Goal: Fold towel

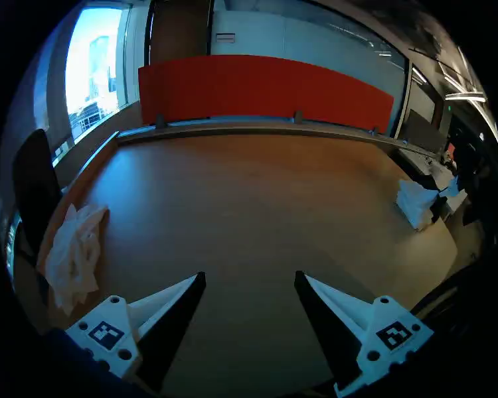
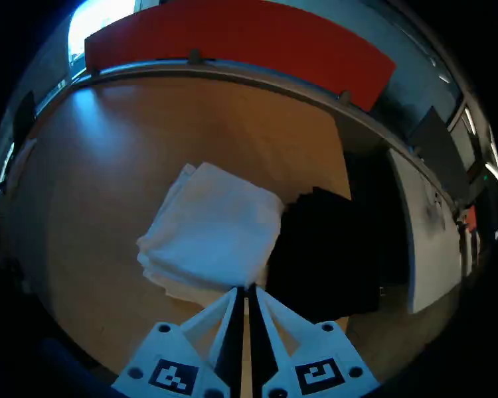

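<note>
A stack of folded white towels (image 2: 212, 232) lies on the wooden table (image 2: 116, 152) near its right edge. My right gripper (image 2: 247, 290) is shut, its tips touching the stack's near corner; I cannot tell whether any cloth is pinched between them. In the left gripper view the same folded stack (image 1: 415, 202) sits far off to the right. A crumpled heap of white towels (image 1: 73, 255) lies at the table's left edge. My left gripper (image 1: 249, 275) hangs open over bare wood (image 1: 249, 199), with nothing between its fingers.
A red divider panel (image 1: 262, 89) runs along the table's far edge. A black chair (image 1: 33, 182) stands at the left beside the crumpled heap. A dark mass (image 2: 325, 252) lies right beside the folded stack, past the table's edge. A window (image 1: 93, 66) is at the far left.
</note>
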